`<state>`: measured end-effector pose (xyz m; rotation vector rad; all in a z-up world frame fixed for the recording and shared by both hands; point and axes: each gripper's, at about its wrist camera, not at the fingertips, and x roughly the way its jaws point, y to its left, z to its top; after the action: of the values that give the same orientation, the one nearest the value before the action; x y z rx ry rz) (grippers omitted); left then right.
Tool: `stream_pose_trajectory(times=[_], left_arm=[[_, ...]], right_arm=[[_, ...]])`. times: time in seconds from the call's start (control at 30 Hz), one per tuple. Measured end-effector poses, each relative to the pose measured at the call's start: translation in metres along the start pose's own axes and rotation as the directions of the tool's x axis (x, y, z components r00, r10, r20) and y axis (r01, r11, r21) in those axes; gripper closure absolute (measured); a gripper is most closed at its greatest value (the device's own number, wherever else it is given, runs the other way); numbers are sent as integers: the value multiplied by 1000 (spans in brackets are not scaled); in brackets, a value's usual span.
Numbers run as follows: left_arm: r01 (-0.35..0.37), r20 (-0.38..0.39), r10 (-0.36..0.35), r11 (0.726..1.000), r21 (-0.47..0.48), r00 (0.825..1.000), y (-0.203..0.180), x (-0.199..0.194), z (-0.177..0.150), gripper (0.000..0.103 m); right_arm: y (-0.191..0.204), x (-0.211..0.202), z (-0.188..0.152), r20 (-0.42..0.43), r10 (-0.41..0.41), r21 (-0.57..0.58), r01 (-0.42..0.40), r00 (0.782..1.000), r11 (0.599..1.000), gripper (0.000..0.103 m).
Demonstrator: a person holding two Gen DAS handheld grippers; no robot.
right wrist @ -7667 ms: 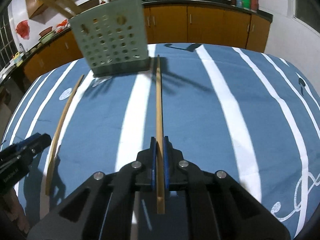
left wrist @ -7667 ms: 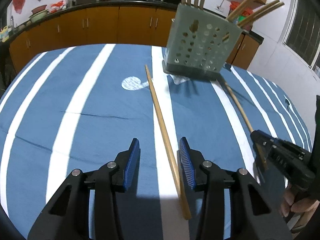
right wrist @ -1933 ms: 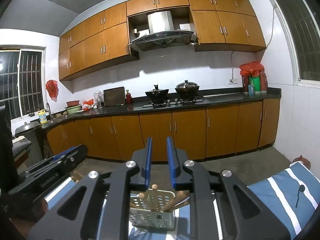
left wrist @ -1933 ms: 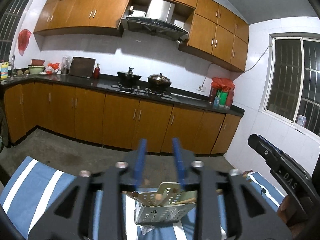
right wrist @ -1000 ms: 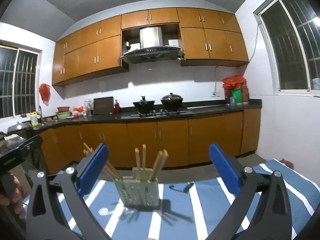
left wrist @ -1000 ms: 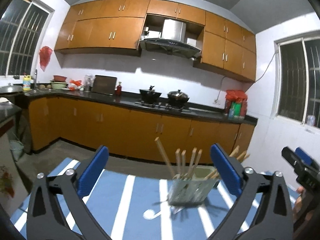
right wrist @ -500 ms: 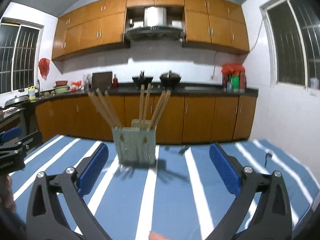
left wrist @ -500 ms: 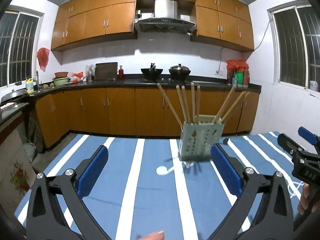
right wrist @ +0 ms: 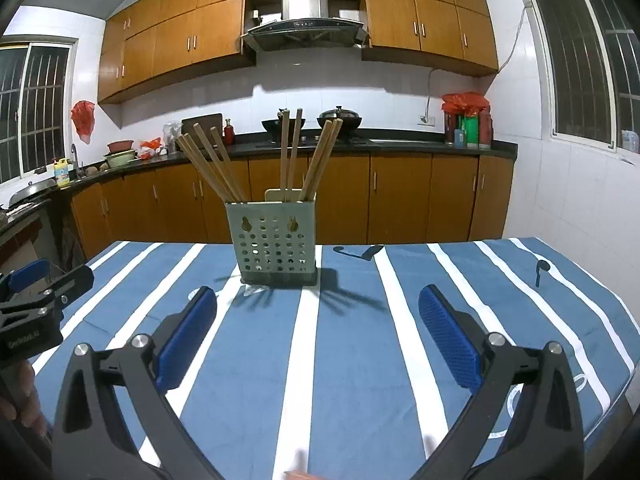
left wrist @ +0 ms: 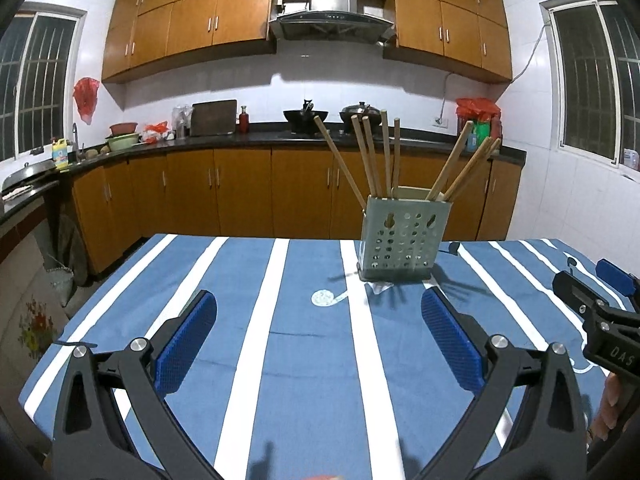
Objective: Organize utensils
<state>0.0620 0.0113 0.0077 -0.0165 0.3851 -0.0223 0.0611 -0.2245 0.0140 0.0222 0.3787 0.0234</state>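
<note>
A pale green perforated utensil holder [left wrist: 404,240] [right wrist: 274,240] stands upright on the blue-and-white striped tablecloth [left wrist: 312,360] [right wrist: 352,352]. Several wooden chopsticks [left wrist: 370,156] [right wrist: 290,152] lean out of its top. My left gripper [left wrist: 318,344] hangs wide open well short of the holder, nothing between its blue pads. My right gripper [right wrist: 318,340] is likewise wide open and holds nothing, the holder straight ahead of it. Each gripper shows at the edge of the other's view.
The table's far edge runs just behind the holder, with orange kitchen cabinets [left wrist: 240,196] and a black counter beyond. A person's hand [left wrist: 608,404] holds the right gripper's body at the left wrist view's right edge. Fingers [right wrist: 24,396] show at the right wrist view's left edge.
Both grippers have drawn back and tilted down a little, so the holder sits lower and more tablecloth shows. Both stay wide open.
</note>
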Motion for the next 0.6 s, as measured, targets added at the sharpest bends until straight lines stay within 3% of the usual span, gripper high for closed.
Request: stream_pose_trajectory(times=[0.6], left_arm=[[-6,-25,6,1000,18,1000,-5,2,-8,2]], right_arm=[[-5,7,-9,-46,-16,17,17,999,1000,4]])
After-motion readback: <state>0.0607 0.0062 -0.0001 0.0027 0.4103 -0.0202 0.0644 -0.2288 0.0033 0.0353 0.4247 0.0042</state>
